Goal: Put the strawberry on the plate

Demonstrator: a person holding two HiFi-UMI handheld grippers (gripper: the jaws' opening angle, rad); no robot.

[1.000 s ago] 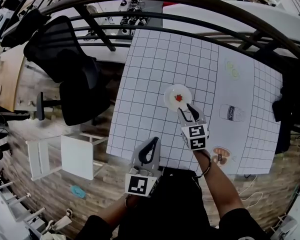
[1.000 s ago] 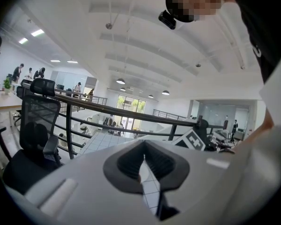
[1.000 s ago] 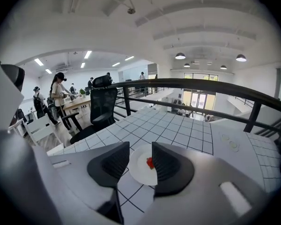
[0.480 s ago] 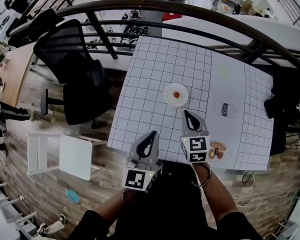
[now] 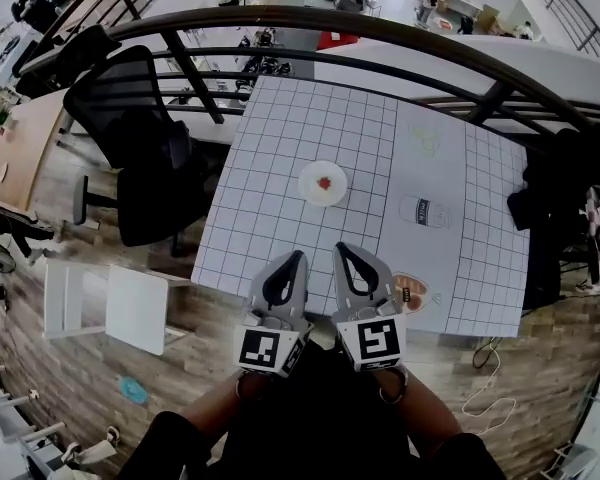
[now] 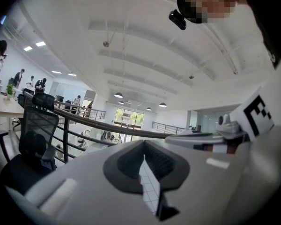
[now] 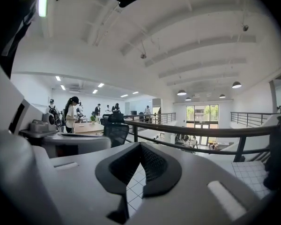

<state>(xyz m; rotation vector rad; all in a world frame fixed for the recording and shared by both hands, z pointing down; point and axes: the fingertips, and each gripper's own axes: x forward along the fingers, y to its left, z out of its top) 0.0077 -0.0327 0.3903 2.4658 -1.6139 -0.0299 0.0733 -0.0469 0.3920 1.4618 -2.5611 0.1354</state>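
Strawberry (image 5: 325, 180) sat on plate (image 5: 309, 194); placing looked done. Left gripper (image 5: 296, 257), right gripper (image 5: 342, 249) clenched empty, well clear of plate. Next: just park.

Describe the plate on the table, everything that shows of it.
The plate is small, round and white, plain, perhaps ceramic or plastic. It lies flat near the middle of the gridded white sheet. A red strawberry sits at its centre. Nothing else touches it.

Place: you're standing in an open-plan office | signs: swivel chair (image 5: 130, 133), wooden desk (image 5: 25, 143), mezzanine railing (image 5: 400, 28)
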